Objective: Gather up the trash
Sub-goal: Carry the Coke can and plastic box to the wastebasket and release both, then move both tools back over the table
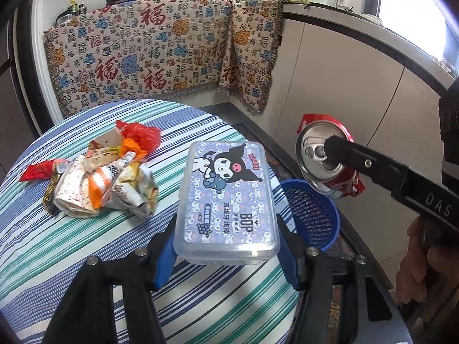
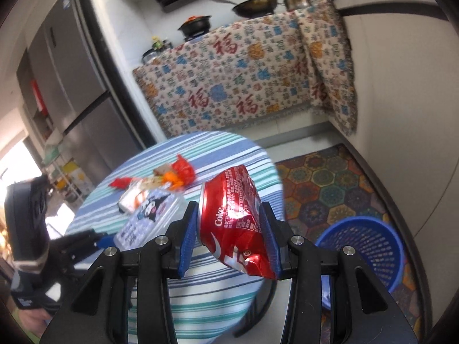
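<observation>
Both hands are loaded, and the carry to the bin looks to be the step in hand. The left gripper point(image 1: 226, 255) has its blue pads clamped on the short end of a clear plastic floss-pick box with a purple cartoon lid point(image 1: 225, 197), held above the edge of the round table under its blue, green and white striped cloth point(image 1: 57, 243). The right gripper point(image 2: 231, 246) is closed on a crushed red aluminium cola can point(image 2: 233, 218), squeezing its dented sides; in the left camera's view the can hangs right above the blue plastic mesh wastebasket point(image 2: 364, 246), which stands on the patterned floor mat point(image 2: 330, 183) just beside the table.

A heap of crumpled snack wrappers in orange, white and red point(image 1: 97, 180) lies on the cloth, well apart from both grippers, not yet collected.

To my eye, the can goes first: the right hand needs to lower it over the basket's mouth and let the pads part. The box must travel sideways past the table edge before release, or it may land on the rim.
</observation>
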Demonstrator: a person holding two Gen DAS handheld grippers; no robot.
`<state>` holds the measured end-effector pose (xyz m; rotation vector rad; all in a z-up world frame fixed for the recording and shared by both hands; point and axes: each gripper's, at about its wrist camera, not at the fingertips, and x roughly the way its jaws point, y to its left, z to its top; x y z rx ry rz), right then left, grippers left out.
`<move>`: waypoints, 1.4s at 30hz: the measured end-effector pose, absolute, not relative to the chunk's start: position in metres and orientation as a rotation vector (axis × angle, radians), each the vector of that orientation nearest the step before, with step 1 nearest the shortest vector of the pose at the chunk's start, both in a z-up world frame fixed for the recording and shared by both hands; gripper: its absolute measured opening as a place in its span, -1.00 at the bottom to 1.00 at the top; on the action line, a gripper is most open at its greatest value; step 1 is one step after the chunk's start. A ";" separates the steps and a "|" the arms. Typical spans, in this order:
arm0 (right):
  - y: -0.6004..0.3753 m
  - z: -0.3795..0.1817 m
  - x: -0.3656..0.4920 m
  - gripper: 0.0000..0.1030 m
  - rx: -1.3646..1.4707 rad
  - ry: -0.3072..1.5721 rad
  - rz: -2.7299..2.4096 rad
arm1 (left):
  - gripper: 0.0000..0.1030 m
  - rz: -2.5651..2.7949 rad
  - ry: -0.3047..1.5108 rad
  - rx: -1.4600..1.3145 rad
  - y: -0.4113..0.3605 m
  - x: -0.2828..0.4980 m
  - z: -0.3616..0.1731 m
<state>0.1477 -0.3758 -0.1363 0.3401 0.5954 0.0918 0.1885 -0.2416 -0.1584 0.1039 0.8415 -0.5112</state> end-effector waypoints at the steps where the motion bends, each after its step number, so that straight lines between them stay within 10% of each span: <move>1: -0.388 -0.134 0.148 -0.16 0.355 0.595 0.076 | 0.20 -0.528 0.843 0.108 -0.252 0.190 -0.158; 22: -0.603 -0.226 0.180 -0.13 0.677 0.763 -0.177 | 0.20 -0.734 1.037 0.165 -0.447 0.253 -0.254; 26: -0.615 -0.239 0.182 0.33 0.719 0.760 -0.210 | 0.27 -0.731 1.047 0.196 -0.465 0.261 -0.275; 42: -0.571 -0.166 0.161 0.67 0.404 0.625 -0.294 | 0.36 -0.739 0.964 0.107 -0.403 0.220 -0.217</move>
